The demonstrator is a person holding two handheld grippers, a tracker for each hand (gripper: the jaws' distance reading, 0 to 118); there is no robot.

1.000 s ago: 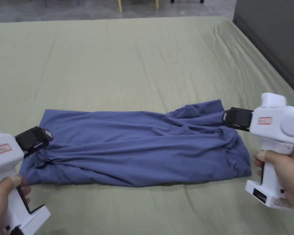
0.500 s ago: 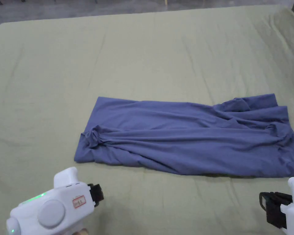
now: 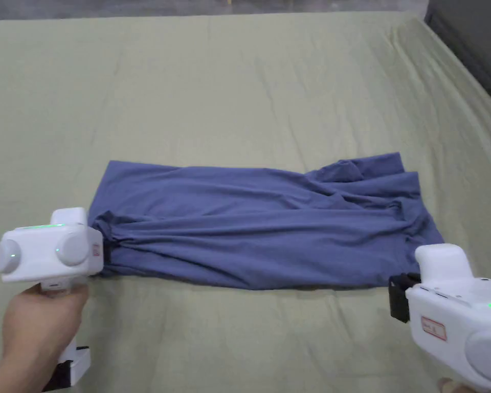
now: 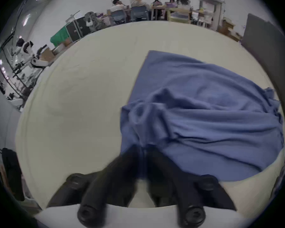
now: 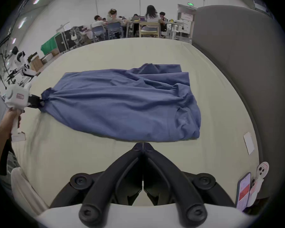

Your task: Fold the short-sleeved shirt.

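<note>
The blue short-sleeved shirt (image 3: 260,230) lies folded lengthwise as a long, wrinkled band across the green bed sheet (image 3: 239,92). My left gripper (image 3: 105,250) is at the shirt's left end. In the left gripper view the left gripper (image 4: 142,149) is shut on the bunched fabric of the shirt (image 4: 204,124). The right gripper view shows that same pinch by the left gripper (image 5: 40,102) on the shirt (image 5: 122,103). My right gripper (image 3: 397,297) sits by the shirt's near right edge. Its jaws (image 5: 143,145) are shut with nothing between them, just short of the cloth.
A grey padded panel (image 5: 237,67) stands along the bed's right side. A phone (image 5: 243,190) and a white card (image 5: 249,142) lie near it. Several people sit at tables far behind the bed. Bare sheet lies beyond and in front of the shirt.
Half a second ago both grippers were off the shirt, near the front. The left gripper has since gone to the shirt's left end and shut on it. The right one has come up to the near right edge.
</note>
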